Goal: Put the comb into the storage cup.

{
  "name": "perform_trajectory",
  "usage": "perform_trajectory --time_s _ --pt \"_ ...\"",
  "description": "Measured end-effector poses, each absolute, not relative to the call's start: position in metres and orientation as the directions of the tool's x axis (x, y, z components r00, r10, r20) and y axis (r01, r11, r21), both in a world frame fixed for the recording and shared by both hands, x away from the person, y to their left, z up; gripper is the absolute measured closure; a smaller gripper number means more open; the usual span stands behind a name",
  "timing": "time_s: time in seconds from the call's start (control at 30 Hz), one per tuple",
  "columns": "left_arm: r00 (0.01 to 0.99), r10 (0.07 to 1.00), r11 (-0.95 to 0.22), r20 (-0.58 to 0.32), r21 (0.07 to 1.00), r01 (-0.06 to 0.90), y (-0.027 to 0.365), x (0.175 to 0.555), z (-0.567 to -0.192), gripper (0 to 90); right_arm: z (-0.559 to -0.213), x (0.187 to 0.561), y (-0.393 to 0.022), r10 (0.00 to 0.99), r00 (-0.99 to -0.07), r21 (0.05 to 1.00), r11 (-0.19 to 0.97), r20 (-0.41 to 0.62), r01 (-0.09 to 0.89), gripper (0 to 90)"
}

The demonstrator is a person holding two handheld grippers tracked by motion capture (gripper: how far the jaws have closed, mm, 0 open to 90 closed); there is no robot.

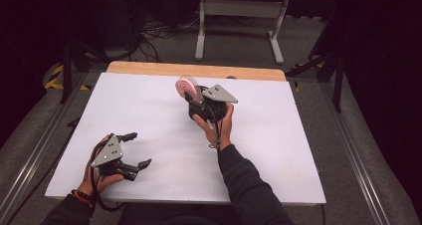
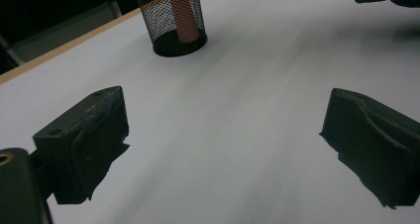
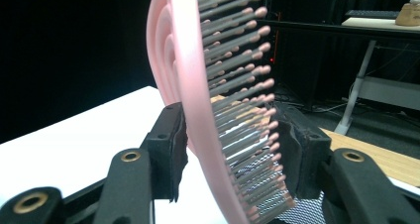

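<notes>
Two grippers are counted, the left gripper (image 1: 135, 150) with its jaws spread wide apart and the right gripper (image 1: 191, 96) with its jaws closed on a brush. One pink hairbrush (image 3: 208, 90) is seen, and one black mesh cup (image 2: 173, 18) is counted, with a single pinkish handle standing inside it. One white table (image 1: 149, 110) is counted, and two hands, one on each gripper.

Left black two-jaw gripper (image 1: 133, 163): grey three-cornered plate on top, drilled holes, black cable trailed below. Right black two-jaw gripper (image 1: 195, 98): matching grey plate, black cable. Jaw arms carried brass-ringed pivot holes; block-shaped pads showed screw recesses. Person wore dark long sleeves; red-and-black beaded bracelet (image 1: 81, 197) on left wrist.
</notes>
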State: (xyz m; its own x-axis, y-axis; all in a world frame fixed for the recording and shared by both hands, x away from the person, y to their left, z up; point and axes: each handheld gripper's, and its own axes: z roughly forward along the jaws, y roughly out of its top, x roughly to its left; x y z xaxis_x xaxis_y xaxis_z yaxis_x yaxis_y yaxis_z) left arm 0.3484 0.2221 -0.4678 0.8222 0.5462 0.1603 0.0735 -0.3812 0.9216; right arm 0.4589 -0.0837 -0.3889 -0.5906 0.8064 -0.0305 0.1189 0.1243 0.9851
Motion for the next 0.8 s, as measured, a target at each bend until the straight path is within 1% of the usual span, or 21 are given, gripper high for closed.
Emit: perform_trajectory --time_s 0.37,0.57,0.8 --pt "0.820 0.548 -0.381 0.167 0.922 0.067 0.2215 0.3475 -0.4674 5.1 -0.3904 0.4599 -0.0835 0.812 -0.583 0.983 0.132 -0.033 0.128 48.8" --pt "0.819 0.546 -0.393 0.176 0.917 0.066 0.2208 0.3475 -0.4676 5.1 -0.3874 0.4595 -0.0838 0.808 -0.586 0.981 0.158 -0.062 0.114 44.7" --pt "0.818 0.549 -0.393 0.174 0.917 0.069 0.2205 0.3475 -0.4679 5.1 -0.3845 0.4581 -0.0862 0.807 -0.588 0.982 0.155 -0.061 0.111 39.9"
